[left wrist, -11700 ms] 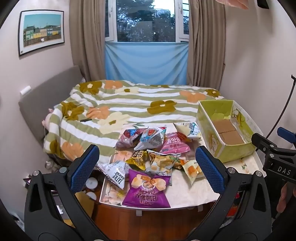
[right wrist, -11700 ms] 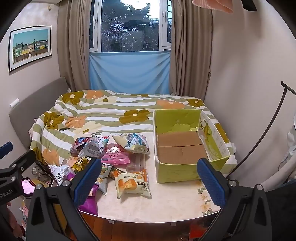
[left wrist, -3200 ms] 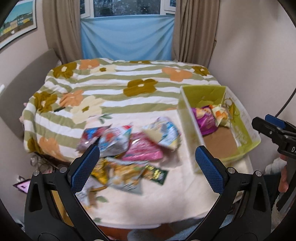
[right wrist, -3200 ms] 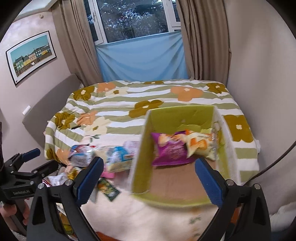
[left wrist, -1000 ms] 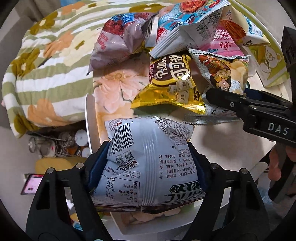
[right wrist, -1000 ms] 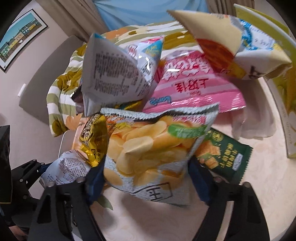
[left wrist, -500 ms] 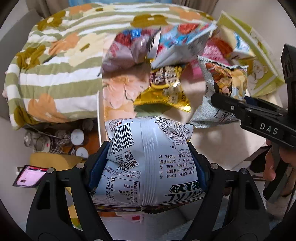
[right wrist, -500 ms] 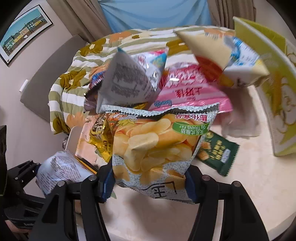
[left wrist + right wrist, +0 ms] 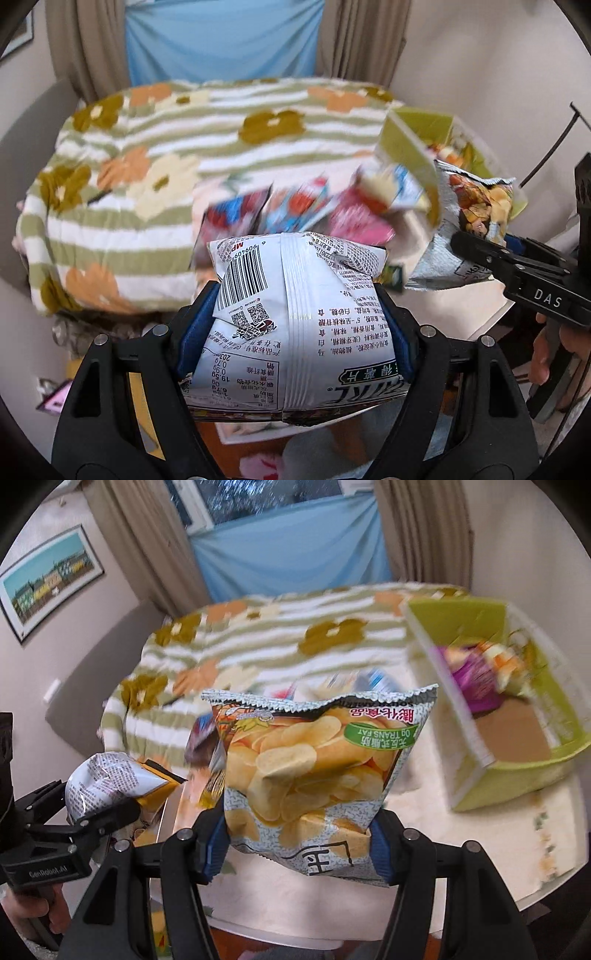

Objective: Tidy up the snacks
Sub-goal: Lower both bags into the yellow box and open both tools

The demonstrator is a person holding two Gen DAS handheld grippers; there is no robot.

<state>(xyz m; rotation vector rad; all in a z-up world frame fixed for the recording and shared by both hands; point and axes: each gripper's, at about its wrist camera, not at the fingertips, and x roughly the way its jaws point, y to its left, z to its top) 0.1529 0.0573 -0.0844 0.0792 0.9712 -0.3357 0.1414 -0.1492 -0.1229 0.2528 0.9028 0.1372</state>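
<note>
Blue pads, black frames: two hand-held grippers, each clamped on one snack.

Left gripper: jaws fairly wide, pads pressed on both sides of a white bag. Bag's back faces the camera, barcode at upper left, print upside down; long axis runs up the frame, away from the jaws. Lower half sits between the pads, top end rises to frame centre.

Right gripper: jaws narrower, having just closed, pads pinching the lower end of a chip bag. Front faces the camera, print inverted, serrated seal uppermost; long axis upright in the frame, most of the bag standing above the pads at centre.

Loose snacks: blurred heap beyond the white bag, middle of the left view, on the table.

Green box: right of the right view, open, a purple pack inside at its far end.

Bedspread: striped, floral, behind the table.
</note>
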